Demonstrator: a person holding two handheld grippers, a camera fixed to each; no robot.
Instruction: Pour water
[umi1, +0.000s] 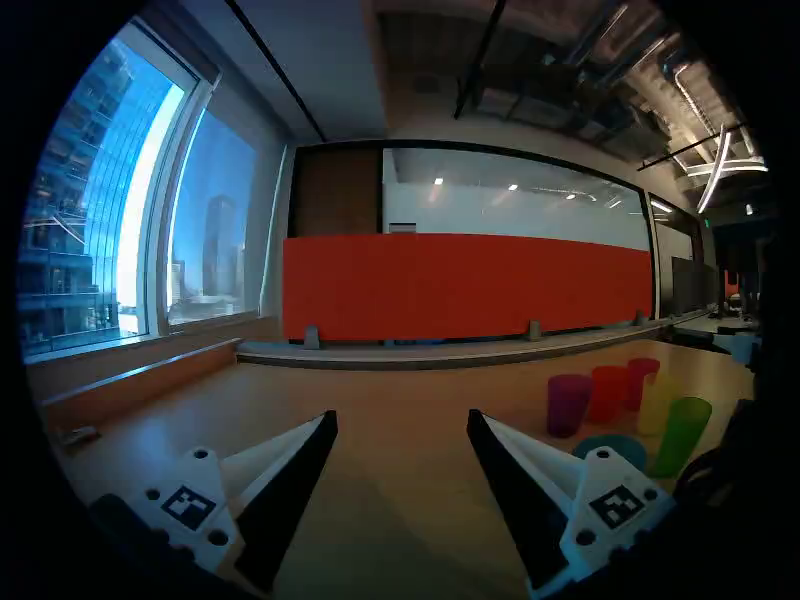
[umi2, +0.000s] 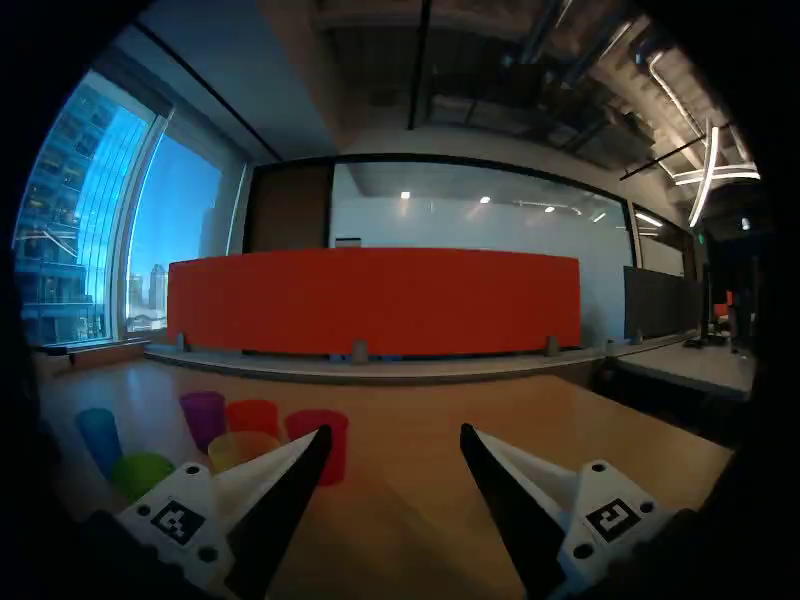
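We see a big room with a dark ceiling (umi1: 560, 70) full of pipes and long bright lights (umi1: 720, 165) high above both grippers. Off to the left of each gripper is a tall window (umi1: 110, 230) with blue sky and towers outside. Far ahead of the fingers stands a long red screen (umi1: 460, 285), and a glass wall (umi1: 500, 195) rises behind it. The screen sits at the far edge of a wide wooden table (umi1: 300, 390), which runs flat and smooth under both grippers. The left gripper (umi1: 400, 415) has its two fingers spread wide apart with nothing between them, just bare wood. The right gripper (umi2: 394, 430) is spread wide too and grips nothing. In the left gripper view the cups stand close together ahead and to the right of the fingers: a purple cup (umi1: 567, 403), a red cup (umi1: 608, 392), a pink cup (umi1: 642, 378), a yellow cup (umi1: 657, 400), a green cup (umi1: 682, 435) and a blue cup (umi1: 610, 448) partly hidden behind the right finger. In the right gripper view the same bunch sits ahead and to the left, near that gripper's left finger.
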